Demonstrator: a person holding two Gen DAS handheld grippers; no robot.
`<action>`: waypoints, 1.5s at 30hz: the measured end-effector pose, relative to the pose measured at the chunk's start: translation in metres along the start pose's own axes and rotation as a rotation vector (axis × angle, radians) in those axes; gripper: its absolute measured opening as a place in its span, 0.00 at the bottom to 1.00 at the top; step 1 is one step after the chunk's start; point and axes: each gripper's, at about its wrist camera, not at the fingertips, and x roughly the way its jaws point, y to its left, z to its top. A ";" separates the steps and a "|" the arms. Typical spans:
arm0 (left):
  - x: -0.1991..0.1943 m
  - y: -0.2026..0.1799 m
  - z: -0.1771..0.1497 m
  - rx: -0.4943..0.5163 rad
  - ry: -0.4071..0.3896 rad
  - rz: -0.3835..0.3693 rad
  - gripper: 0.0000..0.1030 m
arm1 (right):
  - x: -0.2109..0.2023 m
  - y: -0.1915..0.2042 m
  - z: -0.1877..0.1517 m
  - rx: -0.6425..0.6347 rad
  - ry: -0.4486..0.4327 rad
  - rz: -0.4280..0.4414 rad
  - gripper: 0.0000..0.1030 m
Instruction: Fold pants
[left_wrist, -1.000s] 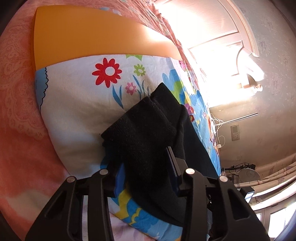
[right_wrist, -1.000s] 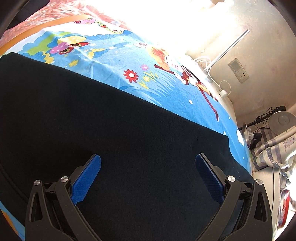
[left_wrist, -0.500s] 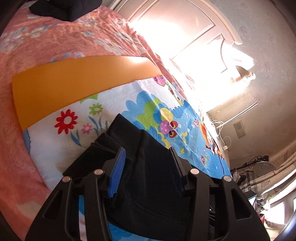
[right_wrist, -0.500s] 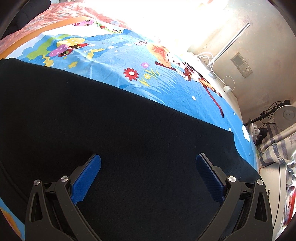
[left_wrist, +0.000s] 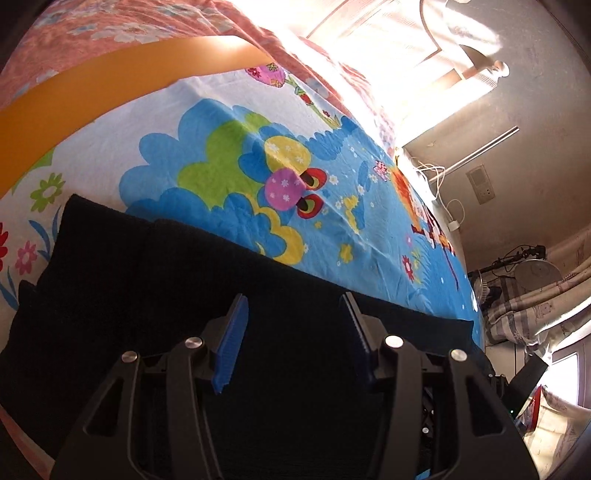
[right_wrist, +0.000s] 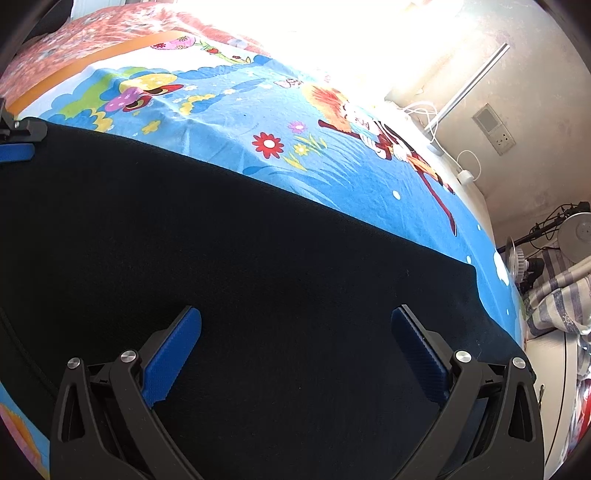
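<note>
A: Start with what sits nearest. What are the grippers doing?

B: The left gripper (left_wrist: 291, 325) has its blue pads a moderate way apart, with nothing pinched between them; only the flat black cloth lies beneath. The right gripper (right_wrist: 295, 343) stands wide, also empty, hovering low over the same cloth.

A: And the pants?

B: The pants (right_wrist: 229, 258) lie spread as a long dark band across the cartoon sheet (right_wrist: 236, 107), filling the near side of it. In the left view the end of the pants (left_wrist: 99, 254) nearest the orange strip (left_wrist: 88, 99) looks doubled, with a raised ridge and a second layer on top, so I judge one fold is already laid there.

A: So which step is this?

B: Between folds, I'd say. Neither gripper holds anything, and the cloth looks smooth and settled.

A: What does the next move need?

B: Probably a fresh grip. Both grippers would have to reach an edge of the pants, likely the far one beside the bare blue part of the sheet or one end, close on the full thickness of layers, and carry it across evenly so the band halves without bunching.

A: Anything beyond the sheet?

B: A pink bedspread (left_wrist: 110, 26) past the orange strip, then glare.
</note>
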 end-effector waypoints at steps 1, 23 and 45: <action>0.002 0.011 0.002 -0.018 0.008 0.026 0.24 | 0.000 -0.002 0.001 0.003 0.009 0.009 0.95; -0.130 0.139 -0.078 -0.409 -0.205 -0.187 0.69 | -0.007 -0.046 0.021 0.112 -0.007 -0.003 0.95; -0.130 0.046 -0.057 -0.164 -0.240 -0.098 0.11 | -0.027 -0.056 -0.040 0.081 0.047 -0.062 0.95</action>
